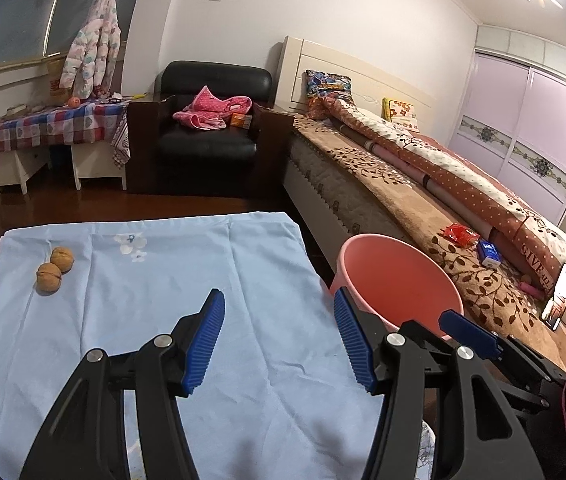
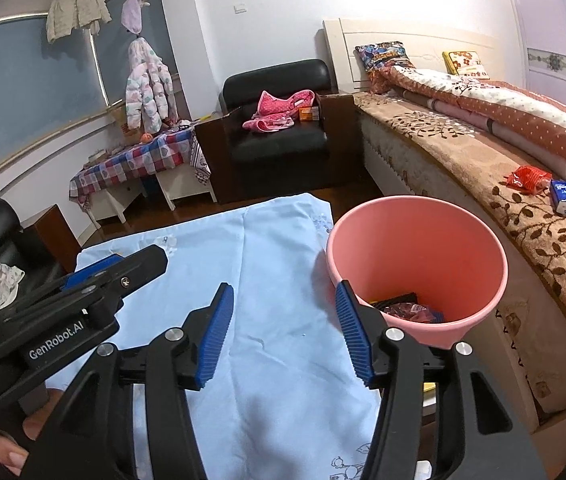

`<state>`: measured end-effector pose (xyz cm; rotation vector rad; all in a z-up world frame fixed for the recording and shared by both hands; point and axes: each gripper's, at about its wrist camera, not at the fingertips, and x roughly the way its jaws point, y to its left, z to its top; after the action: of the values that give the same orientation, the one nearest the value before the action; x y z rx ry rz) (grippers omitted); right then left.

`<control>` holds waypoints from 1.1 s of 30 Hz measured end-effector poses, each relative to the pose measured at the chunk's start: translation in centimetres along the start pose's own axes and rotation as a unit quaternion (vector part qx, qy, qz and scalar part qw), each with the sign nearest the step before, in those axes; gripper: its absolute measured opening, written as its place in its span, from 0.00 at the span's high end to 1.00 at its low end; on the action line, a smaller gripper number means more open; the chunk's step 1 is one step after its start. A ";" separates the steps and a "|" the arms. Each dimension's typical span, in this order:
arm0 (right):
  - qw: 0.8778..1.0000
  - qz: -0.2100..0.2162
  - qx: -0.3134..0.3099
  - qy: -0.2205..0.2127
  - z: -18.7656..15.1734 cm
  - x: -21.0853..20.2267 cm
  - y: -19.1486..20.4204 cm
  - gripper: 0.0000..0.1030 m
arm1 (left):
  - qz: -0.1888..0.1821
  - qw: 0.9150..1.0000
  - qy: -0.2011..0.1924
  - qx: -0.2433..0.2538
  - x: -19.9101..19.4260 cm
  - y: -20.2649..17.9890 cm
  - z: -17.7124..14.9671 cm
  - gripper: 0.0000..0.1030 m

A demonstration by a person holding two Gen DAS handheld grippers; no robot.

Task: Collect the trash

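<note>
Walnuts (image 1: pixel 55 270), two of them touching each other, sit on the far left part of the light blue cloth (image 1: pixel 187 280) that covers the table. Everything else I'll place off the pink bin (image 2: pixel 415 256), since it's the obvious landmark. It stands just past the right edge of the cloth, between the table and the bed (image 2: pixel 483 168).

Down inside the bin there's already some trash (image 2: pixel 407 308): a dark flat piece and some crinkly reddish wrapper, hard to tell more than that.

Right gripper (image 2: pixel 283 336) hovers beside the bin's near-left rim, blue pads spread wide apart, nothing between them. Left gripper (image 1: pixel 279 344) is further left of the bin, over the cloth, fingers also spread wide and holding nothing.

On the brown floral blanket to the right of the bin lie a red wrapper (image 2: pixel 529 178) and, just beside it, a small blue box (image 2: pixel 564 197).

Well behind the bin there's a black armchair (image 2: pixel 279 136) with pink clothing (image 2: pixel 279 110) thrown on it, and left of that a table with a checkered cover (image 2: pixel 139 160).
</note>
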<state>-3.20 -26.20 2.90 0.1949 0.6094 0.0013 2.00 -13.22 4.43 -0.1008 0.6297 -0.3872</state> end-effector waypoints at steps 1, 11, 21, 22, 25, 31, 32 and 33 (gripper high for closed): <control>1.000 -0.001 -0.001 0.000 0.0 0.0 0.0 0.48 | 0.001 1.000 0.000 0.000 0.0 0.1 -0.1 0.46; 1.000 -0.002 -0.003 0.000 -0.1 0.0 0.3 0.47 | 0.015 1.000 -0.003 -0.004 -0.1 0.7 -0.2 0.46; 1.000 -0.002 -0.003 0.001 -0.2 0.0 0.4 0.47 | 0.021 1.000 0.003 -0.006 0.4 0.8 -0.3 0.45; 1.000 -0.002 -0.003 0.001 -0.2 0.0 0.4 0.47 | 0.023 1.000 0.004 -0.006 0.5 0.8 -0.3 0.46; 1.000 -0.002 -0.003 0.001 -0.2 0.0 0.4 0.47 | 0.024 1.000 0.006 -0.007 0.6 0.9 -0.4 0.46; 1.000 -0.002 -0.003 0.002 -0.3 0.0 0.3 0.47 | 0.026 1.000 0.008 -0.006 0.8 1.0 -0.6 0.46; 1.000 -0.002 -0.003 0.002 -0.3 0.0 0.3 0.47 | 0.026 1.000 0.008 -0.005 0.8 1.0 -0.6 0.46; 1.000 -0.002 -0.003 0.002 -0.3 0.0 0.3 0.47 | 0.026 1.000 0.008 -0.005 0.8 1.0 -0.6 0.46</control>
<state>-3.36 -25.86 2.67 0.1889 0.6132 -0.0006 2.56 -12.58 3.26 -0.0912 0.6491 -0.3342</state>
